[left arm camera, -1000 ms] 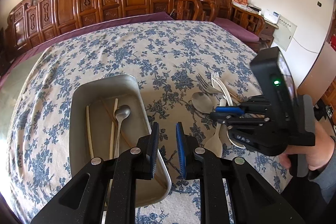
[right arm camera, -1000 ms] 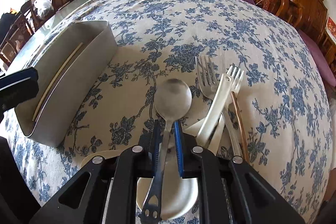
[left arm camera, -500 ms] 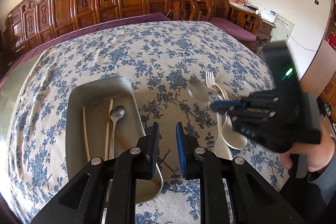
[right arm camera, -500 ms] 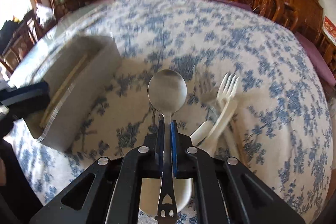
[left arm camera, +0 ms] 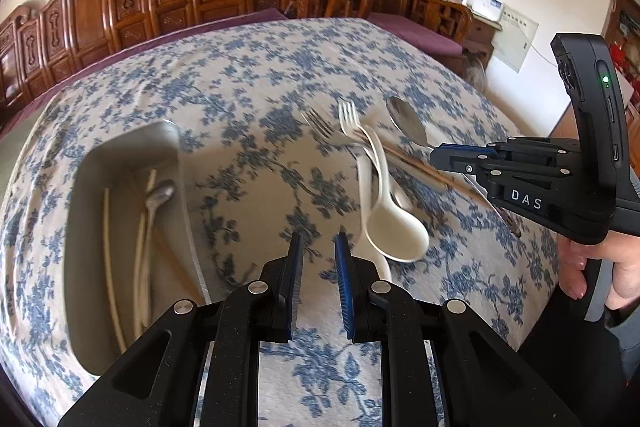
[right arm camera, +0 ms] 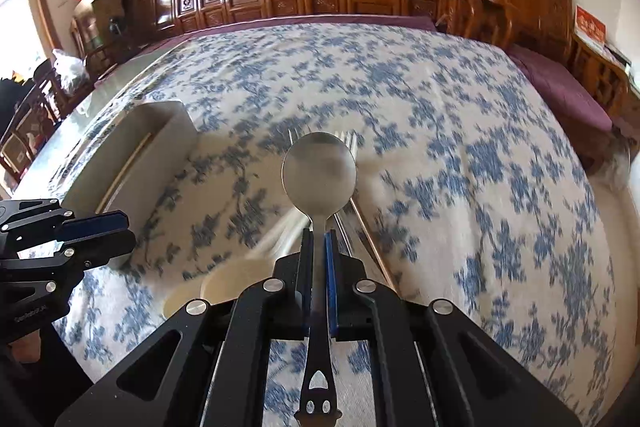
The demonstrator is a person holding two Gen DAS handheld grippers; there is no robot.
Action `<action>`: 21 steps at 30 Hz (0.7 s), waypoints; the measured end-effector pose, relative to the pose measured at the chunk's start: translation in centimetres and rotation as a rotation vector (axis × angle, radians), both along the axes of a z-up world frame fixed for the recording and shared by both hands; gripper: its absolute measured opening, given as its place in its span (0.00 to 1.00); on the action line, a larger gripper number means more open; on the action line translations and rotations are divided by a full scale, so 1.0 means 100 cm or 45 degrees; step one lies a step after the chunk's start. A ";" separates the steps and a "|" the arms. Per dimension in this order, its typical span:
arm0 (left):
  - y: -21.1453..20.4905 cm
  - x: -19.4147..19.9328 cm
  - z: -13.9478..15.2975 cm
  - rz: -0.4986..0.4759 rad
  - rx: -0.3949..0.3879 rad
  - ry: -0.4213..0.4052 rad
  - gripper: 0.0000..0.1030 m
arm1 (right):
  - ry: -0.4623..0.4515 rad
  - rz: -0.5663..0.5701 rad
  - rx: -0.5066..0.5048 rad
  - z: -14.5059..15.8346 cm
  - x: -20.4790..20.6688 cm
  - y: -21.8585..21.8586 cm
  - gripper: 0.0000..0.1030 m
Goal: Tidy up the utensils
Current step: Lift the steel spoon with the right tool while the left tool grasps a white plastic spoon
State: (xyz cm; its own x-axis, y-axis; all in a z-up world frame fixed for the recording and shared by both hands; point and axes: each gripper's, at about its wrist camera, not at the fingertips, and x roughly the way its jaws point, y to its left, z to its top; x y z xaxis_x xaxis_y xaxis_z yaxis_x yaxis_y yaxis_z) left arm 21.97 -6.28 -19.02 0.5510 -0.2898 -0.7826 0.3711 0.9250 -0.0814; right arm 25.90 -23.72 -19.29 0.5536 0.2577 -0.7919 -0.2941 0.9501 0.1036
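Right hand-held gripper [right arm camera: 319,239], lettered "DAS", pinches a metal spoon [right arm camera: 319,169]; left hand-held gripper [left arm camera: 318,247] slightly spread, empty.

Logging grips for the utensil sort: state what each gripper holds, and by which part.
The right gripper is shut on the metal spoon, gripped on its handle just below the bowl. The left gripper holds nothing.
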 end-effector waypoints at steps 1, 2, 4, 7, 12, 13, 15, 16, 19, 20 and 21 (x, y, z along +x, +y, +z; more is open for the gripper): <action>-0.002 0.000 -0.002 -0.005 0.001 0.006 0.15 | 0.002 -0.007 0.006 -0.002 -0.001 -0.003 0.07; -0.005 -0.001 -0.006 -0.011 0.005 0.018 0.15 | 0.004 -0.014 0.013 -0.004 -0.001 -0.005 0.07; -0.008 0.000 -0.011 -0.020 0.008 0.035 0.15 | 0.016 -0.028 0.027 -0.010 -0.002 -0.010 0.07; -0.014 0.001 -0.020 -0.035 0.022 0.060 0.15 | 0.040 -0.037 0.031 -0.019 -0.002 -0.016 0.07; -0.022 0.002 -0.031 -0.046 0.027 0.092 0.15 | 0.064 -0.047 0.067 -0.026 0.000 -0.020 0.07; -0.024 0.002 -0.032 -0.047 0.027 0.097 0.15 | 0.064 -0.045 0.071 -0.026 0.000 -0.020 0.07; -0.026 0.003 -0.035 -0.049 0.022 0.109 0.15 | 0.059 -0.044 0.074 -0.025 0.001 -0.020 0.07; -0.026 0.004 -0.036 -0.049 0.021 0.116 0.15 | 0.057 -0.043 0.075 -0.025 0.001 -0.020 0.07; -0.029 0.006 -0.042 -0.048 0.012 0.141 0.15 | 0.050 -0.045 0.073 -0.024 0.001 -0.020 0.07; -0.029 0.006 -0.044 -0.050 0.007 0.150 0.15 | 0.049 -0.046 0.075 -0.024 0.001 -0.020 0.07; -0.030 0.005 -0.045 -0.053 0.008 0.154 0.15 | 0.048 -0.047 0.075 -0.024 0.001 -0.020 0.07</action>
